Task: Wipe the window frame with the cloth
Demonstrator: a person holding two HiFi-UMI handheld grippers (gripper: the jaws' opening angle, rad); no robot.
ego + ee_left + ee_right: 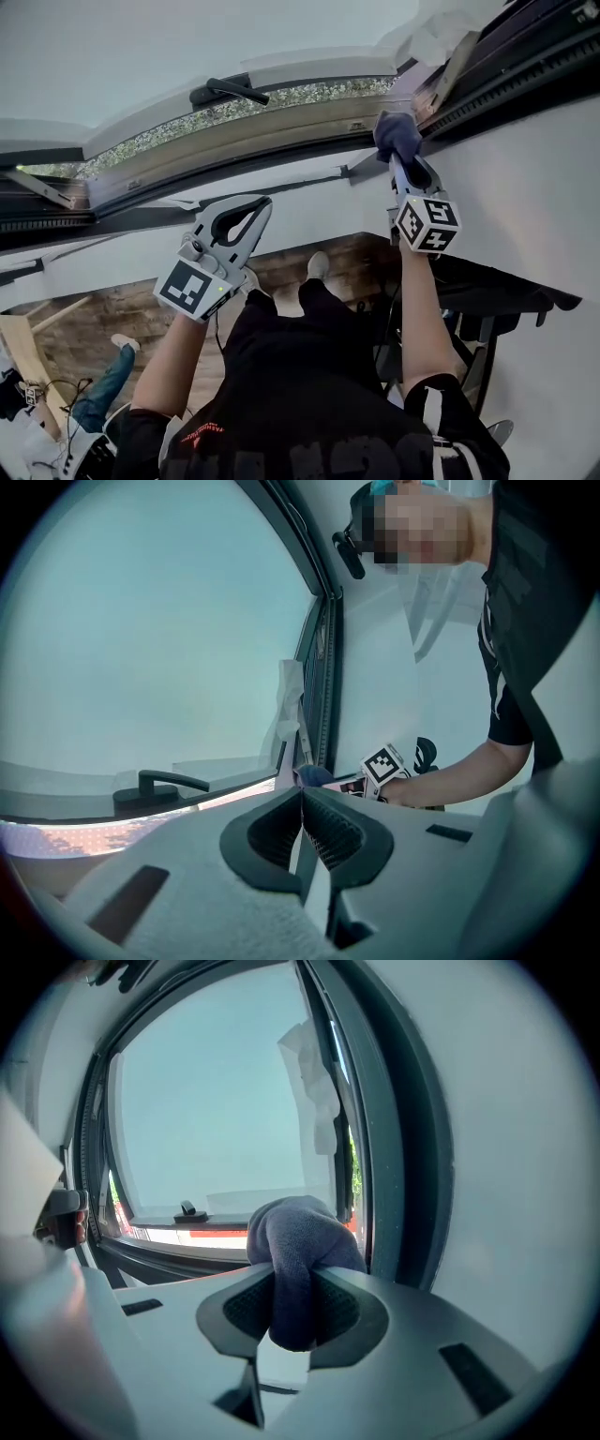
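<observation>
Right claw (pixel 292 1309): pinched cloth (pixel 300 1232), bunched to rub frame (pixel 412 1147) corner; left claw (pixel 302 829): pressed together, empty, held clear.

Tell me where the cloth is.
In the head view's upper right, the cloth is pinched in the right gripper, up against the window frame at its corner.

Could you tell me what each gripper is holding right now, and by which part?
The right gripper pinches the dark cloth by a bunched fold; the left gripper is shut and empty.
</observation>
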